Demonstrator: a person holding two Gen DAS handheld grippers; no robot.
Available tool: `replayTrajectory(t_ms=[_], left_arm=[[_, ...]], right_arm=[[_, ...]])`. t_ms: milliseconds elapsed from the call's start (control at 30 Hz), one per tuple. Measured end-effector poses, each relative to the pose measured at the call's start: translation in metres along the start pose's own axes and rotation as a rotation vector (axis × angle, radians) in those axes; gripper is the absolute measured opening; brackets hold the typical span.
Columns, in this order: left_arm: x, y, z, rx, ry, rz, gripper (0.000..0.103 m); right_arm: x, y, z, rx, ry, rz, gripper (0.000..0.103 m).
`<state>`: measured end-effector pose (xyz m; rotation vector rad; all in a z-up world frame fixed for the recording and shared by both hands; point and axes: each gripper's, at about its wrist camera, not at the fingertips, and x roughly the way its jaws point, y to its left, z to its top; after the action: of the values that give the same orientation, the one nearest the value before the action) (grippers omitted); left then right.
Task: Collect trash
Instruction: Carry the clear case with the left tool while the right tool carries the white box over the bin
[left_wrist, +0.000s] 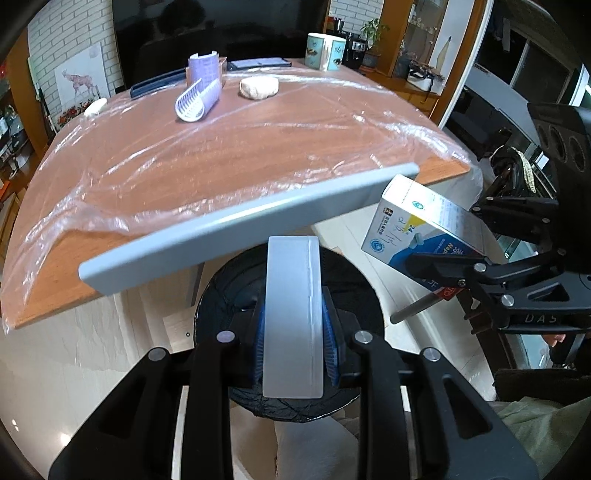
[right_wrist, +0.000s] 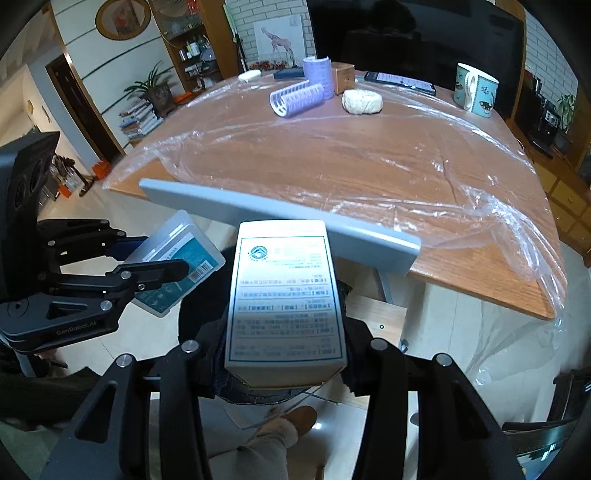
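My left gripper (left_wrist: 293, 321) is shut on a flat translucent plastic case (left_wrist: 293, 314) with a teal label, also in the right wrist view (right_wrist: 177, 264). My right gripper (right_wrist: 286, 332) is shut on a white and blue printed carton (right_wrist: 286, 295), seen from the left wrist (left_wrist: 417, 229). Both are held off the near table edge, above a round black-lined trash bin (left_wrist: 229, 280), which shows in the right wrist view (right_wrist: 199, 306) under the carton.
A wooden table (left_wrist: 240, 155) under clear plastic sheeting (right_wrist: 406, 177) carries purple hair rollers (left_wrist: 197, 99), a twine ball (left_wrist: 258, 87), a mug (left_wrist: 325, 50), a phone (right_wrist: 399, 81) and a dark remote (left_wrist: 159, 83). A grey bar (left_wrist: 240, 229) runs along the near edge.
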<state>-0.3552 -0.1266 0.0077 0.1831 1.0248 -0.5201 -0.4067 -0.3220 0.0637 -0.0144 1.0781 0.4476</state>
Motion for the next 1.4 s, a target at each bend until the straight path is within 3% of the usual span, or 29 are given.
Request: replayTrajectory(t_ms=[1400], left_arm=[[0.062,0.011,-0.020,0.011,0.122,0.051,0.028]], right_arm=[[0.076,-0.004,-0.021,0.053,0.156,-0.003,0.046]])
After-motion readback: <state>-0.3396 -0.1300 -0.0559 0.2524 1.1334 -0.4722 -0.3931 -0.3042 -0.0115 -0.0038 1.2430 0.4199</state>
